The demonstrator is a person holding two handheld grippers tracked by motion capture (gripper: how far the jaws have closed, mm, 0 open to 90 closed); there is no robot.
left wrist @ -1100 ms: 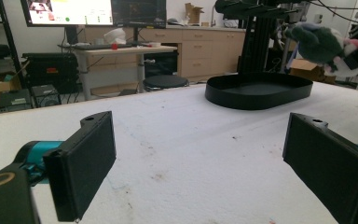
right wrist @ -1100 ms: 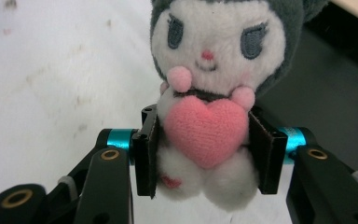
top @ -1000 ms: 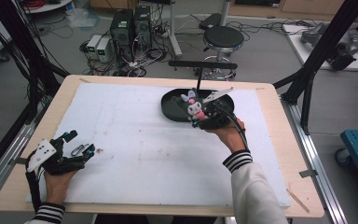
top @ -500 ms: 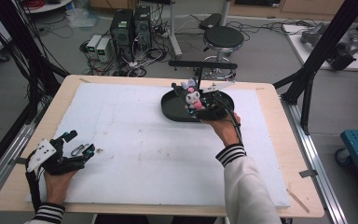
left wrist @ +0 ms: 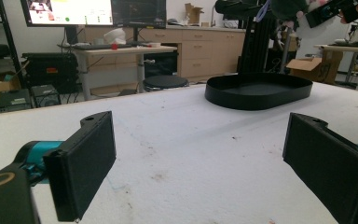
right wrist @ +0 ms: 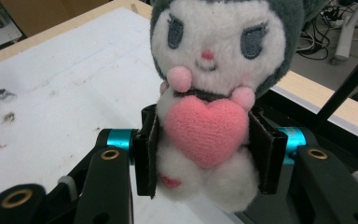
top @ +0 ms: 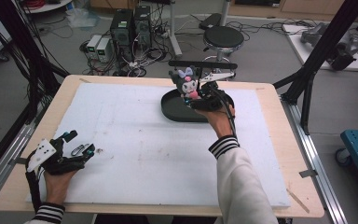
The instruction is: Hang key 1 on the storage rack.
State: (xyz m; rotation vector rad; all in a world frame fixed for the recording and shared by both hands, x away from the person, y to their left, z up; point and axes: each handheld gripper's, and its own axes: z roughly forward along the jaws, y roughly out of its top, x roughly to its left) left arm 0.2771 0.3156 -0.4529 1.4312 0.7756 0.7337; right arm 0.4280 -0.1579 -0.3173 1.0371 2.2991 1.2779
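Right gripper clamped on white plush doll with pink heart, above black oval tray. Left gripper fingers apart, resting on white table.

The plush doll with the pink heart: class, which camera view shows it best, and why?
The right gripper view: the white-faced plush doll holding a pink heart is close, facing the camera, squeezed between the fingers. The high view shows it small above the black oval tray; the left gripper view crops it.

Black-and-white striped sleeve cuffs
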